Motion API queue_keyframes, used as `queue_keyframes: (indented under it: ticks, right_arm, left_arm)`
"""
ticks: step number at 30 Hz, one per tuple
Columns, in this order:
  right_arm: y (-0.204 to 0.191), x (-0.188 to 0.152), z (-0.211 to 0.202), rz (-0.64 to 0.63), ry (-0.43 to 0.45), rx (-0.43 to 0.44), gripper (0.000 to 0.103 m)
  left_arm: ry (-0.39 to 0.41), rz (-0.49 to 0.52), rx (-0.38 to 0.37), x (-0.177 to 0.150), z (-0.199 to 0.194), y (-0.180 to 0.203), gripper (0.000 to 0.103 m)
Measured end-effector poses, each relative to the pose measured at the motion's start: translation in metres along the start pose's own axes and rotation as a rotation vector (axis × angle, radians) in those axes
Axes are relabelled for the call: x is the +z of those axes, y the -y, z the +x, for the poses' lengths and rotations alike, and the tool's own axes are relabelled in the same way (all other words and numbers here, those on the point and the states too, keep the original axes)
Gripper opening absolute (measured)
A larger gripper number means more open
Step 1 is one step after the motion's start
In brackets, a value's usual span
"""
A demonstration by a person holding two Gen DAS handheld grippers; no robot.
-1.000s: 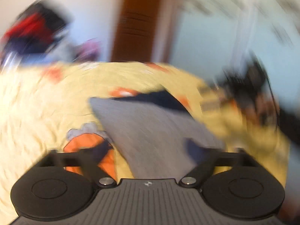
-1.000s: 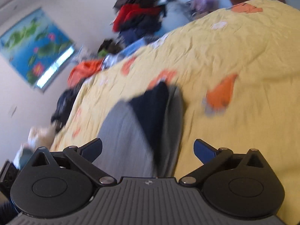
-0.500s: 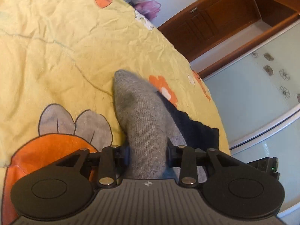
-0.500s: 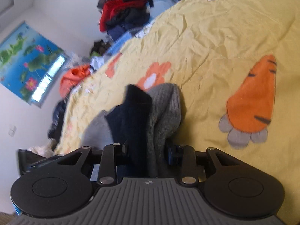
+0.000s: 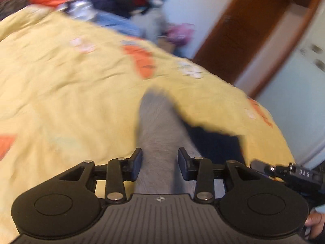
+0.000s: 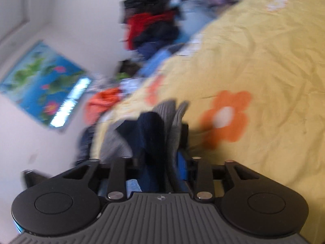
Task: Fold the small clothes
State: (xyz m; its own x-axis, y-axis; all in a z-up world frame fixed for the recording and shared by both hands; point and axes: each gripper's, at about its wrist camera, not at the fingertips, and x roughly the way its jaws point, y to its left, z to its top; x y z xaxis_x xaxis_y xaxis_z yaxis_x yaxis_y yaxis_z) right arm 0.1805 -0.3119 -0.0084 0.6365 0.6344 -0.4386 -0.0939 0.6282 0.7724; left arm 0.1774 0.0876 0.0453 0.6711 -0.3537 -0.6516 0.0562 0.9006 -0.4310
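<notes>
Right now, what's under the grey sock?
Under the grey sock lies the yellow bedspread; a navy sock sits beside or partly beneath it. How far it runs under is hidden.

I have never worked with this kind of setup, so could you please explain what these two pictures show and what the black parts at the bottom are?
No robot arm is involved: a person carries a two-finger gripper in each hand, and each picture comes from a fisheye camera on one gripper, looking forward along its fingers. The black parts at the bottom are the gripper itself.

In the left wrist view, the left gripper has its jaws on either side of the grey end of a grey and navy sock, which lies on a yellow bedspread printed with orange shapes. The picture is too blurred to show whether they pinch it.

In the right wrist view, the right gripper is closed on the bunched other end of the sock.

A pile of clothes sits beyond the bed.
</notes>
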Motion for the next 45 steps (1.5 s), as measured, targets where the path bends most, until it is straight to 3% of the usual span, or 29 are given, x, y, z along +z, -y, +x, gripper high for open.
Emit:
queue_keyframes:
  ticks: [1, 2, 4, 5, 6, 9, 13, 14, 15, 16, 17, 18, 21, 25, 30, 32, 33, 34, 36, 38, 40, 42, 45]
  right_arm:
    - [0.001, -0.002, 0.001, 0.011, -0.019, -0.047, 0.048]
    - [0.001, -0.007, -0.003, 0.010, -0.039, -0.041, 0.050]
    - [0.001, -0.025, -0.022, -0.027, -0.070, 0.021, 0.063]
    - [0.001, -0.035, -0.032, -0.051, -0.086, 0.025, 0.075]
    - [0.002, -0.045, -0.041, -0.067, -0.106, 0.014, 0.078]
    - [0.005, -0.071, -0.054, -0.057, -0.172, -0.008, 0.078]
    - [-0.003, -0.099, -0.056, -0.070, -0.221, 0.043, 0.078]
    - [-0.006, -0.102, -0.052, -0.070, -0.227, 0.054, 0.077]
    - [-0.008, -0.104, -0.048, -0.066, -0.238, 0.067, 0.066]
    - [-0.011, -0.106, -0.041, -0.073, -0.259, 0.072, 0.056]
    - [-0.014, -0.108, -0.033, -0.082, -0.291, 0.055, 0.030]
    - [-0.016, -0.109, -0.026, -0.091, -0.314, 0.041, 0.024]
    - [-0.026, -0.111, -0.032, -0.136, -0.319, 0.047, 0.023]
    - [-0.038, -0.115, -0.062, -0.161, -0.326, 0.120, 0.023]
    - [-0.035, -0.139, -0.086, -0.206, -0.372, 0.083, 0.023]
    - [-0.031, -0.148, -0.088, -0.203, -0.380, 0.058, 0.024]
    - [-0.028, -0.150, -0.088, -0.182, -0.385, 0.048, 0.034]
    - [-0.025, -0.151, -0.088, -0.160, -0.387, 0.034, 0.035]
    - [-0.026, -0.143, -0.094, -0.150, -0.368, 0.029, 0.045]
    - [-0.034, -0.125, -0.110, -0.172, -0.258, -0.009, 0.048]
    - [-0.046, -0.102, -0.124, -0.215, -0.115, -0.040, 0.051]
    - [-0.067, -0.083, -0.119, -0.282, -0.013, -0.070, 0.053]
    - [-0.099, -0.063, -0.080, -0.375, 0.030, -0.053, 0.062]
  left_arm:
    - [0.007, -0.010, -0.053, -0.009, -0.011, -0.007, 0.040]
    - [0.011, -0.016, -0.096, -0.018, -0.022, -0.012, 0.045]
    - [-0.006, -0.030, -0.132, -0.043, -0.040, -0.023, 0.067]
    - [-0.016, -0.042, -0.142, -0.055, -0.045, -0.027, 0.067]
    - [-0.035, -0.057, -0.154, -0.070, -0.053, -0.031, 0.067]
    - [-0.108, -0.120, -0.217, -0.106, -0.059, -0.038, 0.067]
    - [-0.124, -0.139, -0.290, -0.124, -0.060, -0.033, 0.064]
    - [-0.126, -0.148, -0.290, -0.122, -0.057, -0.032, 0.058]
    - [-0.142, -0.155, -0.288, -0.121, -0.053, -0.031, 0.030]
    - [-0.160, -0.149, -0.268, -0.121, -0.050, -0.030, 0.017]
    - [-0.164, -0.140, -0.250, -0.121, -0.049, -0.029, 0.016]
    - [-0.157, -0.132, -0.242, -0.121, -0.051, -0.028, 0.014]
    - [-0.115, -0.100, -0.251, -0.118, -0.070, -0.024, 0.013]
    - [-0.097, -0.084, -0.299, -0.123, -0.107, -0.027, 0.012]
    - [-0.171, -0.024, -0.224, -0.170, -0.108, -0.027, 0.013]
    - [-0.154, -0.062, -0.208, -0.176, -0.109, -0.036, 0.018]
    - [-0.155, -0.085, -0.217, -0.174, -0.111, -0.040, 0.020]
    - [-0.160, -0.085, -0.210, -0.169, -0.115, -0.042, 0.023]
    - [-0.122, -0.016, -0.146, -0.155, -0.131, -0.036, 0.025]
    - [-0.022, 0.105, -0.080, -0.138, -0.154, -0.022, 0.037]
    - [0.121, 0.218, 0.013, -0.119, -0.164, 0.001, 0.088]
    - [0.246, 0.324, 0.060, -0.109, -0.158, 0.026, 0.091]
    - [0.260, 0.452, 0.066, -0.109, -0.115, 0.063, 0.090]
